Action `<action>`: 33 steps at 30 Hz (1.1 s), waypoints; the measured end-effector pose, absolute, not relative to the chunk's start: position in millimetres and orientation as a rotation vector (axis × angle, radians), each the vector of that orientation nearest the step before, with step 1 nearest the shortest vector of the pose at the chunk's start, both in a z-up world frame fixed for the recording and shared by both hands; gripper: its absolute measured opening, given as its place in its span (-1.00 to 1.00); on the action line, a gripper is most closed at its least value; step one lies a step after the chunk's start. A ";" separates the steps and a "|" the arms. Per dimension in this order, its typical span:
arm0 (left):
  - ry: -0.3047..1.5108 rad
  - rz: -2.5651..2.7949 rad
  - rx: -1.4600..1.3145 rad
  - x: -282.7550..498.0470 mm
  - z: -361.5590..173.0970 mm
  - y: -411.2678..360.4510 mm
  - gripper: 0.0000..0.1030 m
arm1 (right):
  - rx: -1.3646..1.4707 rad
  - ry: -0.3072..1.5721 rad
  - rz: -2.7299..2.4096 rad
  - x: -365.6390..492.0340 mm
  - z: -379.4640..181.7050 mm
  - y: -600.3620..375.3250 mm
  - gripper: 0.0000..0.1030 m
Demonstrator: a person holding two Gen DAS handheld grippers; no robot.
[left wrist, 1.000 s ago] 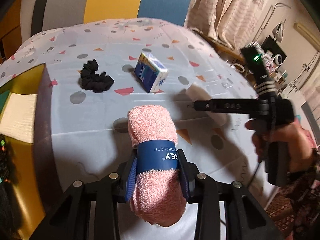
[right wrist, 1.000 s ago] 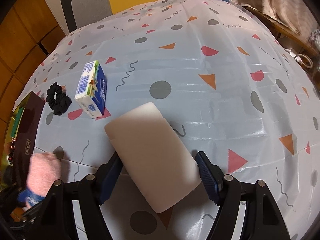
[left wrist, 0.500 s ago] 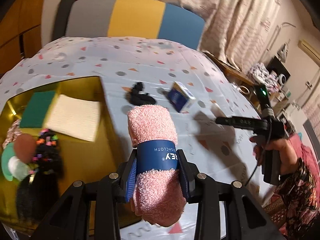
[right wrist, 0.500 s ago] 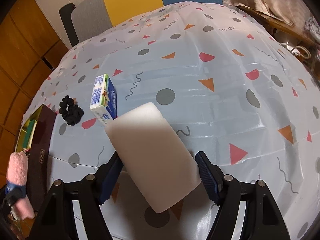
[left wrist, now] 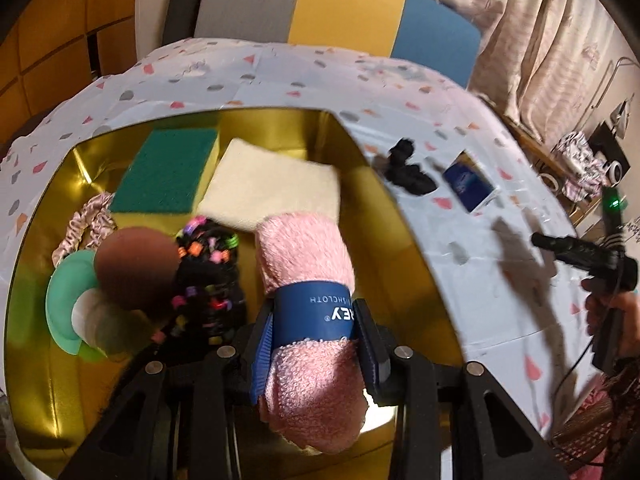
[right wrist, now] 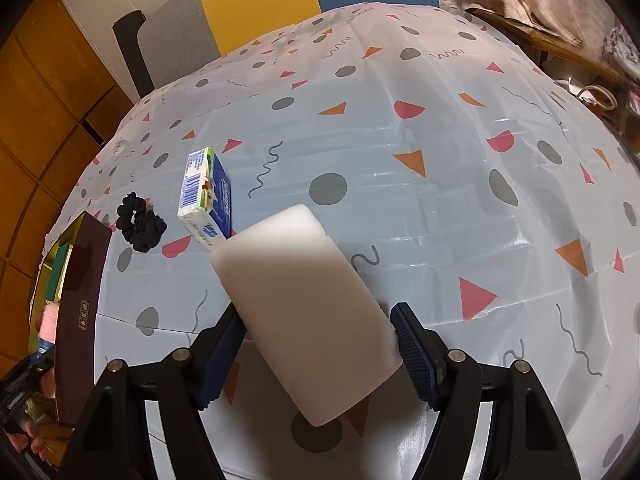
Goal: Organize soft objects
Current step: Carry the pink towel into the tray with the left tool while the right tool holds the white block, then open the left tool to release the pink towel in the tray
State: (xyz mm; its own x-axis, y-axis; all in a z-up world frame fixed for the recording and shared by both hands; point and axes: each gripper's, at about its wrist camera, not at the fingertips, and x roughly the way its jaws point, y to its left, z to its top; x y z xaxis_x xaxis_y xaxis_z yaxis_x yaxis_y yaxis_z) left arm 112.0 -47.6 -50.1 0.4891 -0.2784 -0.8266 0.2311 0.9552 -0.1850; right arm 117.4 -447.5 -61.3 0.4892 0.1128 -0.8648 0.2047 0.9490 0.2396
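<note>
A rolled pink dishcloth [left wrist: 308,256] with a blue paper band sits between the pads of my left gripper [left wrist: 316,344], above the inside of the gold box [left wrist: 400,216]. The jaws are opening, but both pads still touch the band. My right gripper [right wrist: 316,344] is shut on a white sponge block [right wrist: 304,292], held just above the patterned tablecloth. A black scrunchie [right wrist: 140,224] and a blue tissue pack [right wrist: 208,196] lie on the table between the sponge and the box [right wrist: 80,300].
Inside the box lie a green sponge [left wrist: 168,168], a cream cloth [left wrist: 272,188], a beaded black hair tie [left wrist: 208,276], a pink scrunchie [left wrist: 80,224] and round puffs [left wrist: 132,268]. A chair [left wrist: 340,12] stands behind the table. Curtains hang at the right.
My left gripper has carried the pink dishcloth leftwards from over the tablecloth to over the gold box. The right gripper and its white sponge have stayed in place.
</note>
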 end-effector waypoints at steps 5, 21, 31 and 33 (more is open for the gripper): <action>0.968 -0.284 -0.008 104.9 -48.7 -44.7 0.18 | 0.341 1.056 -0.063 117.2 -61.6 -450.5 0.44; 0.824 -0.421 -0.085 66.4 -17.6 -32.5 0.19 | 0.323 0.868 0.039 96.5 -31.3 -408.5 0.44; 0.813 -0.447 -0.069 55.8 -19.5 -21.2 0.19 | 0.424 0.855 0.237 73.4 -18.1 -325.0 0.45; 0.808 -0.439 -0.075 54.9 -19.5 -17.0 0.19 | 0.442 0.851 0.283 70.9 -12.2 -307.4 0.45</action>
